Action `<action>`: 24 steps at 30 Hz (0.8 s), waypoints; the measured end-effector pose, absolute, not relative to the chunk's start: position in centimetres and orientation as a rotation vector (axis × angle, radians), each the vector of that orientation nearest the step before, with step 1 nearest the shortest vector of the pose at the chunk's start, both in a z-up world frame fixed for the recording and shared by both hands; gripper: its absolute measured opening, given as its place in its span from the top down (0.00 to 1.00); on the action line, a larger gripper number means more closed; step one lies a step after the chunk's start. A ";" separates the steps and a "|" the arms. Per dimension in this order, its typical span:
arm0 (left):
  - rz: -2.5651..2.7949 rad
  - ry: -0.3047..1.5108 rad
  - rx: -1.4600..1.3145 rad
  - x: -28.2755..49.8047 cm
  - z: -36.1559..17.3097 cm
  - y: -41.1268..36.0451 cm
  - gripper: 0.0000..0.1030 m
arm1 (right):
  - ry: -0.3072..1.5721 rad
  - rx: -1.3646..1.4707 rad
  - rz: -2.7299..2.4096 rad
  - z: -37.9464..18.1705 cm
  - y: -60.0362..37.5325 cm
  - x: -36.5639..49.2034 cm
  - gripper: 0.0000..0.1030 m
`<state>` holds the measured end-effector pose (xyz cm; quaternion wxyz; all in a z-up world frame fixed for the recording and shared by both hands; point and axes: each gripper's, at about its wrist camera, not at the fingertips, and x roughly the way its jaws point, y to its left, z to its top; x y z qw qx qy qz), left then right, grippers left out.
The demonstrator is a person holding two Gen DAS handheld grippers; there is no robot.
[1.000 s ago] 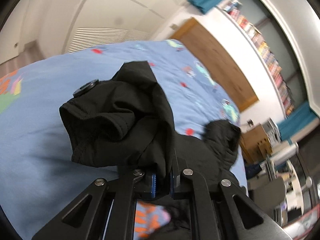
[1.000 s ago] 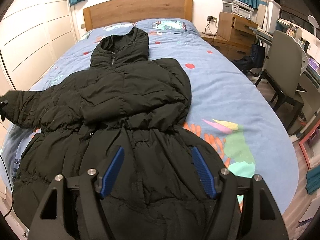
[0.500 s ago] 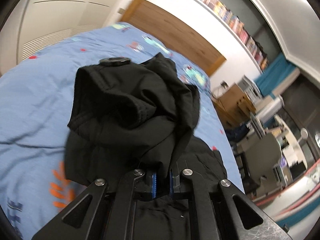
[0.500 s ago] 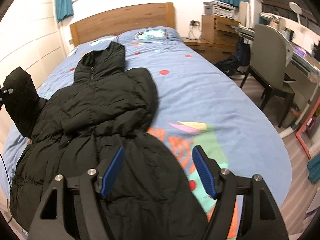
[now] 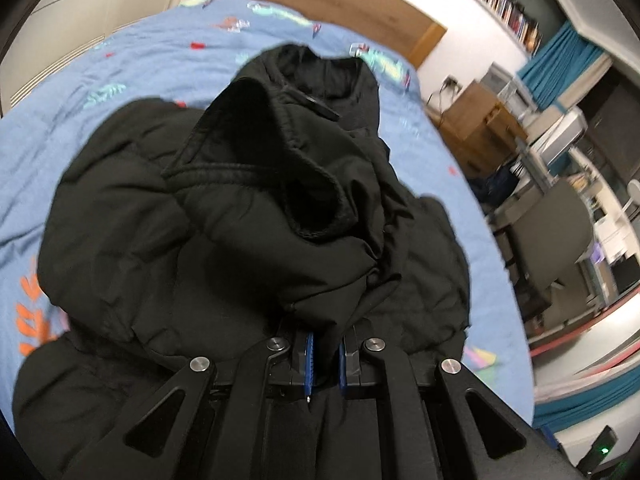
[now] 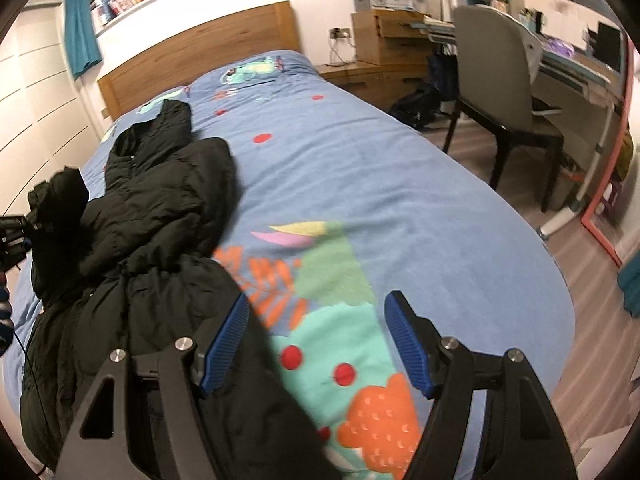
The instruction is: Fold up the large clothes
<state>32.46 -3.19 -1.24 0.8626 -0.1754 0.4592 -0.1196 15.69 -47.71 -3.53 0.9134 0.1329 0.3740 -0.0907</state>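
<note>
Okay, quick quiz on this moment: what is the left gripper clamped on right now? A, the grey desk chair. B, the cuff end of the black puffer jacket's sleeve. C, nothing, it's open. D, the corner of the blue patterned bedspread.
B: in the left wrist view the left gripper has its blue pads pinched together on black fabric, with the black puffer jacket's sleeve cuff bunched just beyond them.
</note>
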 end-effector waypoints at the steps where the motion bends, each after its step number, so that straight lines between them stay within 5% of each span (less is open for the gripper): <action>1: -0.238 0.980 -0.350 32.6 -1.8 -3.8 0.91 | 0.776 0.283 -0.191 -3.9 -48.2 15.5 0.33; 4: -0.227 1.013 -0.337 32.4 -2.8 -4.7 0.80 | 0.786 0.296 -0.197 -4.6 -49.2 15.1 0.33; 8: -0.264 1.029 -0.342 31.7 -2.9 -5.5 0.44 | 0.788 0.307 -0.199 -4.9 -49.8 14.8 0.33; 24: -0.288 0.912 -0.327 29.8 2.0 1.5 0.31 | 0.784 0.199 -0.005 -2.2 -41.5 18.2 0.33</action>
